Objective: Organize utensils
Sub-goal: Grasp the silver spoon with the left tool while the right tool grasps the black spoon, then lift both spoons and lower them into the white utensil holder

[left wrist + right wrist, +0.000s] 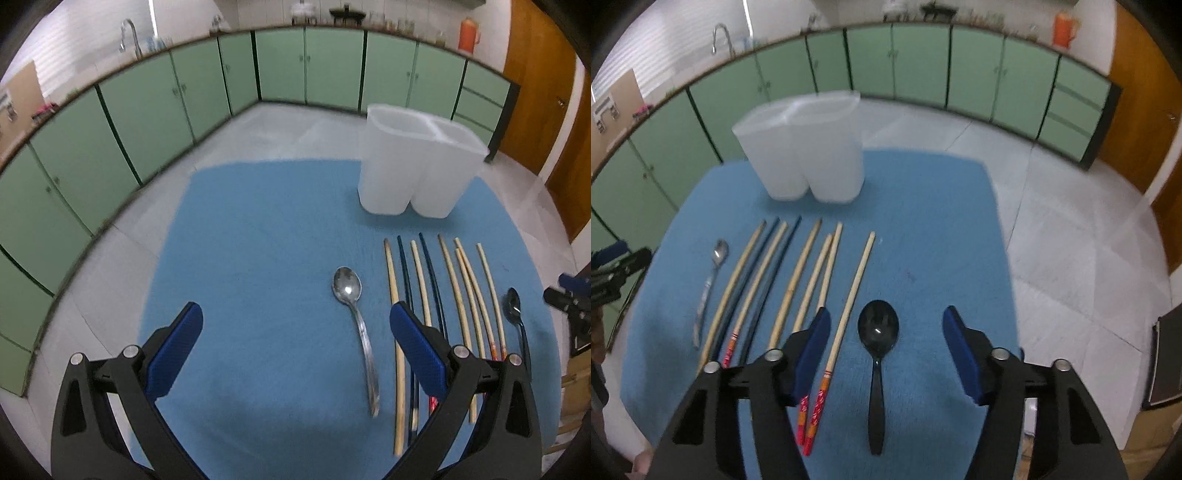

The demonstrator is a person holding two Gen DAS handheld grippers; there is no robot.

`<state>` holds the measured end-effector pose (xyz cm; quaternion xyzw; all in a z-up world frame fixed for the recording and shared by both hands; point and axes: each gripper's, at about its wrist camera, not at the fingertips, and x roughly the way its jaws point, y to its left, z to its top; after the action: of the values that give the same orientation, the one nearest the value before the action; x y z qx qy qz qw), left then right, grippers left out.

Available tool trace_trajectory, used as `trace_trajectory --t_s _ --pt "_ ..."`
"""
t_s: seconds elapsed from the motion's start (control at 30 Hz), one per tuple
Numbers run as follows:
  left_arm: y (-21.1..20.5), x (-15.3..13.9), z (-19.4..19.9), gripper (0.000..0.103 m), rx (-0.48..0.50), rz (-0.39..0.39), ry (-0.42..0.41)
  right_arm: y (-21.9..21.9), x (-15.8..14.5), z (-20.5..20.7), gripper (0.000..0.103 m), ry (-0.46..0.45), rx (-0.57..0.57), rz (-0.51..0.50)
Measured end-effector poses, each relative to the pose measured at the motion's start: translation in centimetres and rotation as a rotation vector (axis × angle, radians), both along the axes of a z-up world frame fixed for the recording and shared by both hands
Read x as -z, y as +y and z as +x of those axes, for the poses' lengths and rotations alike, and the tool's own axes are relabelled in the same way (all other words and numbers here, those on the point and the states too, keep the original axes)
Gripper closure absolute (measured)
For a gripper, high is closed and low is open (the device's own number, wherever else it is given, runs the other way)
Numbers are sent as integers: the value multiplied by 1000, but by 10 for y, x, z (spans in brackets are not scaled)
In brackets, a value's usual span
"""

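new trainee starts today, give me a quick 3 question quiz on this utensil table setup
1. True or false: the white two-compartment holder already has utensils standing in it.
2. Multiple choice: between the right gripper fingers, what lies on the blue mat? A) the metal spoon B) the black spoon C) nothing
3. Fill in: the metal spoon lies on the mat in front of the ___ gripper, not held.

Key
1. False: both compartments look empty; the chopsticks lie on the mat.
2. B: the black spoon, with the pads clear of it.
3. Left.
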<state>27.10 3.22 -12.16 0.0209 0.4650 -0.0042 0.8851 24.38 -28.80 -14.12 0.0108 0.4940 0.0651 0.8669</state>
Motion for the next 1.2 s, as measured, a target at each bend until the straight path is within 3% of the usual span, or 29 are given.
trace_trajectory --t_s 0.2,0.47,0.6,0.73,0.83,0.93,1.1,1.2 --pt "-12 29 35 5 -1 4 75 -1 26 23 44 102 -12 30" --pt "-19 51 53 9 4 6 121 1 50 38 49 150 -25 11" --pt "-18 62 60 24 11 -12 153 -1 59 42 54 165 -26 0" --pt "-19 70 67 26 15 -24 170 -2 60 43 57 152 -33 -19" --pt "-18 74 70 36 23 -43 186 -2 59 43 68 145 -39 -35" --pt "-21 75 72 39 28 -43 178 -1 60 45 69 147 -40 -23" --pt "-24 71 67 71 41 -81 170 0 55 40 69 133 -28 -8" --pt "-21 70 63 75 46 -127 166 1 49 36 69 107 -19 4"
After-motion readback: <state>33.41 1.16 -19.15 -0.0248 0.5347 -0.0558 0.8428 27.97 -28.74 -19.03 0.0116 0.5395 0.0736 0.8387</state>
